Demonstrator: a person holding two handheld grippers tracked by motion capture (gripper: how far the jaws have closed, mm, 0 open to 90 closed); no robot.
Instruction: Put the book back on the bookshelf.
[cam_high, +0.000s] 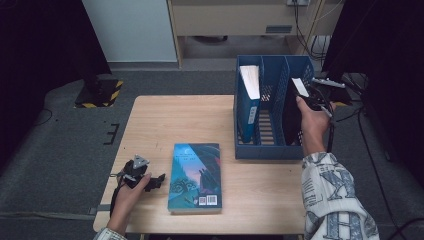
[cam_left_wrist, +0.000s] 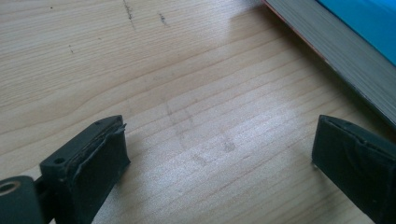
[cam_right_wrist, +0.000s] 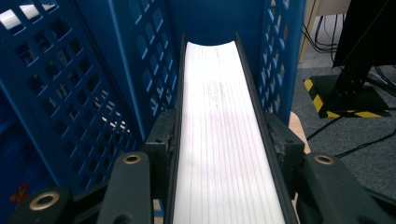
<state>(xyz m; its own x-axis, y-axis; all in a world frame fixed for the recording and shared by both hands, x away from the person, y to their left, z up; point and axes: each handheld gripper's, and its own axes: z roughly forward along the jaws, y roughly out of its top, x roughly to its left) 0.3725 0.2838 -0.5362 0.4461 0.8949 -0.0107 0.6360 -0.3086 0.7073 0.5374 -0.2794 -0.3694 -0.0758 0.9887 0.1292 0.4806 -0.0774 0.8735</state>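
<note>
While the right gripper (cam_right_wrist: 219, 154) clamped both covers of a black-covered book (cam_right_wrist: 219, 140) with white page edges, that book stood upright in the right compartment of the blue plastic lattice file rack (cam_high: 270, 150) at the tabletop's (cam_high: 175, 115) far right. A blue-spined book (cam_high: 248, 107) stood in the rack's left compartment. The left gripper (cam_left_wrist: 219, 154) rested low over the light wooden tabletop with its jaws spread wide and nothing between them, just beside a teal paperback (cam_high: 195, 175) lying flat near the front edge.
</note>
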